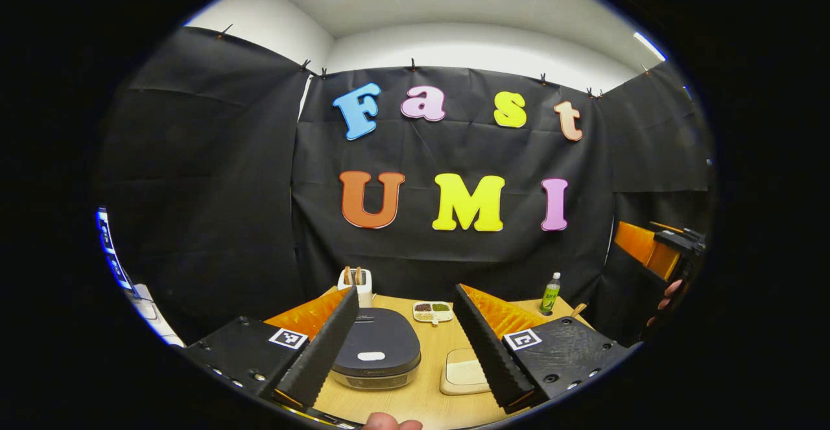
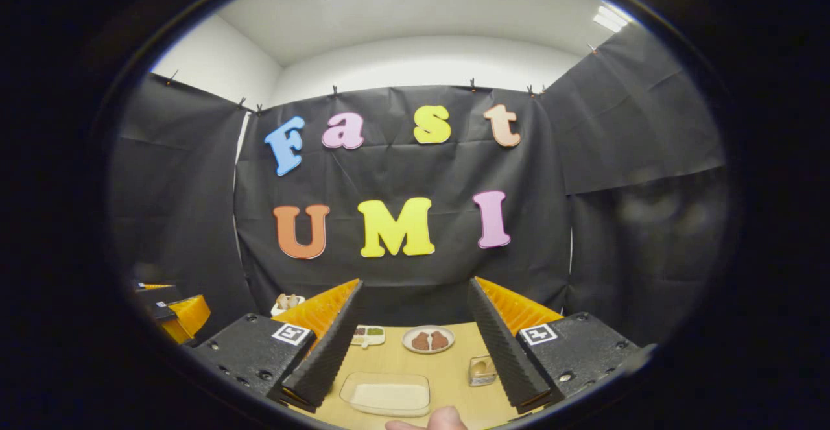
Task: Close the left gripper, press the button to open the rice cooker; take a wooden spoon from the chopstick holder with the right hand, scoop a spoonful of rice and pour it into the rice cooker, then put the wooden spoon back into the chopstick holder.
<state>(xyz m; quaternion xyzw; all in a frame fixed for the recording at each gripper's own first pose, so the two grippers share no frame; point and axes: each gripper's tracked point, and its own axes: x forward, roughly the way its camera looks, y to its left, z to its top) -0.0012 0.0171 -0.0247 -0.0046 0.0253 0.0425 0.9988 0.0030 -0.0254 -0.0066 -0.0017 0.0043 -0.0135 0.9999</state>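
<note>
Closing the left tool (image 1: 405, 342), now spread apart above the shut rice cooker (image 1: 376, 354) on the bench (image 1: 431, 378), comes first; then press its one pale button (image 1: 371, 356) squarely. One rice tray (image 1: 463, 373) sits beside it.

Right gripper view: right tool (image 2: 415, 346) apart, empty, over one rice tray (image 2: 388, 394); one chopstick holder (image 2: 481, 370) just right.

The dark rice cooker (image 1: 376, 349) sits lid shut near the counter's left edge; the shallow rice tray (image 2: 388, 394) lies beside it.
</note>
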